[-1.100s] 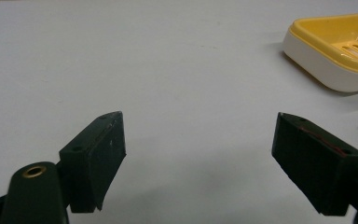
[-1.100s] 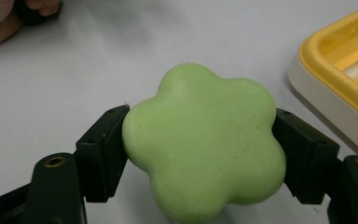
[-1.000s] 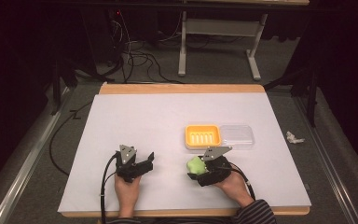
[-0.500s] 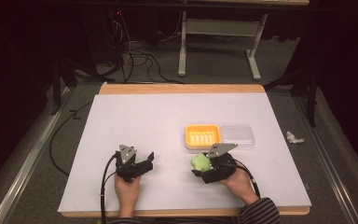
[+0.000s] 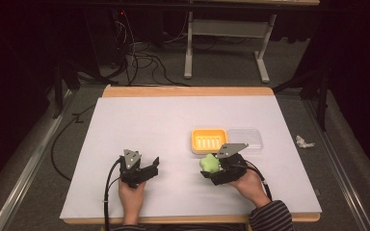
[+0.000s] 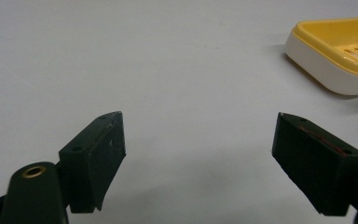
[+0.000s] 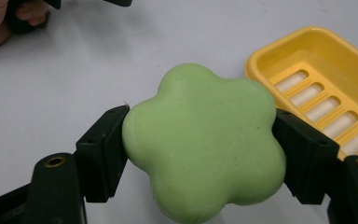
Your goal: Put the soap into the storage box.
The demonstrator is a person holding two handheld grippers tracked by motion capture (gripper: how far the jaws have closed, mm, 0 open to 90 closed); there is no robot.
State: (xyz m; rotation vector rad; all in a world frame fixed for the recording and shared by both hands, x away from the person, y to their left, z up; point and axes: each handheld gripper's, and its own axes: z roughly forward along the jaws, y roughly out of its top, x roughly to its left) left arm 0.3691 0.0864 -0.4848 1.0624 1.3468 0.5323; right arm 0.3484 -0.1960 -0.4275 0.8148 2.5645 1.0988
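A green flower-shaped soap [image 7: 205, 144] sits clamped between the jaws of my right gripper [image 7: 200, 149], held a little above the white table. In the high view the soap [image 5: 209, 162] hangs just in front of the yellow soap dish [image 5: 208, 140], with the right gripper [image 5: 211, 166] behind it. The dish [image 7: 326, 93] has a slotted yellow insert and lies just right of the soap. My left gripper [image 5: 151, 168] rests low at the front left, jaws wide apart and empty [image 6: 200, 158]. The dish's corner [image 6: 340, 56] lies far right of it.
A clear plastic lid [image 5: 244, 139] lies against the dish's right side. The white sheet [image 5: 173, 125] covers the wooden table. A crumpled white scrap [image 5: 303, 141] lies on the floor beyond the right edge. Cables trail from both grippers toward the front edge.
My right gripper has moved a little to the right and toward the soap dish with the soap in it. The left gripper has stayed put.
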